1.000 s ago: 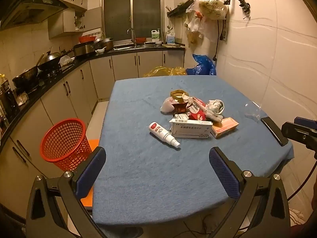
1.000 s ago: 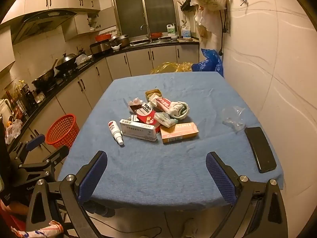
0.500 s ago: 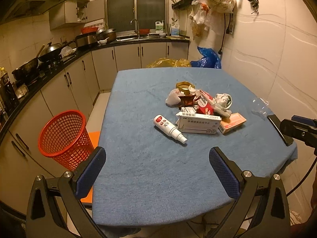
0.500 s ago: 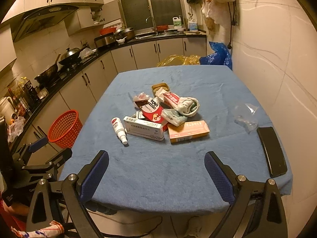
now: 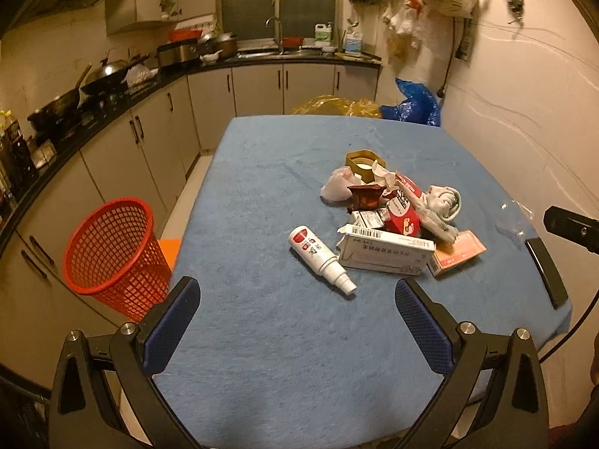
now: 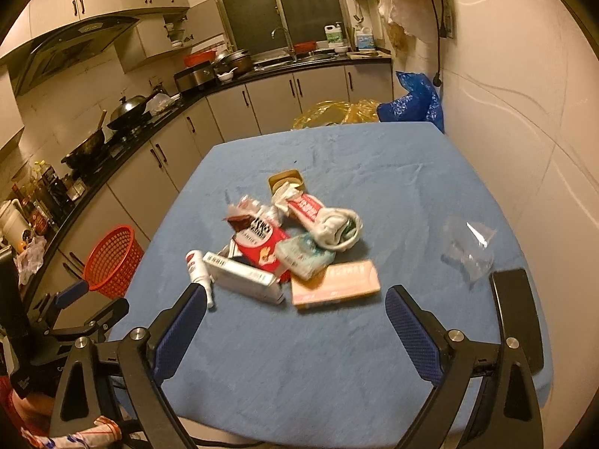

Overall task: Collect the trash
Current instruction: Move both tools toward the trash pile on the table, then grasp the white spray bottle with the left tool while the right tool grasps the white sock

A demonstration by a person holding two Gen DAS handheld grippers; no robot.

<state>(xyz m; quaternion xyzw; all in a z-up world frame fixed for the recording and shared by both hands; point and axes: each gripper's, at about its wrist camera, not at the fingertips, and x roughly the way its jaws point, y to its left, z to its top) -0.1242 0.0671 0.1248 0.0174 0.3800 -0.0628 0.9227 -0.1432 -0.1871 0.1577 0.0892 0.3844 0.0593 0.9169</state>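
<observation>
**Operator:** I had both grippers short of the desk. The left gripper had its fingers wide apart and empty, and the right gripper was the same, spread with nothing between them. The trash pile sat near the middle of the blue desk, and the red basket stood on the floor well to the left of the pile, off the desk's edge.

**Reviewer:** What worried you from there?

**Operator:** Mostly the pile itself. The boxes and wrappers overlapped, so I judged that closing on one piece could drag or tip its neighbours. The spray bottle lay on its side just left of the pile and looked likely to roll. The black phone, right of the pile, was not trash; a careless sweep could have caught it. The clear plastic between pile and phone was thin and easy to miss or crush.

**Reviewer:** Counts?

**Operator:** One basket, one bottle, one phone, one piece of clear plastic. In the pile I counted one white carton, one orange-pink box, one red pack and one brown tape roll; the crumpled wrappers I couldn't count reliably.
</observation>
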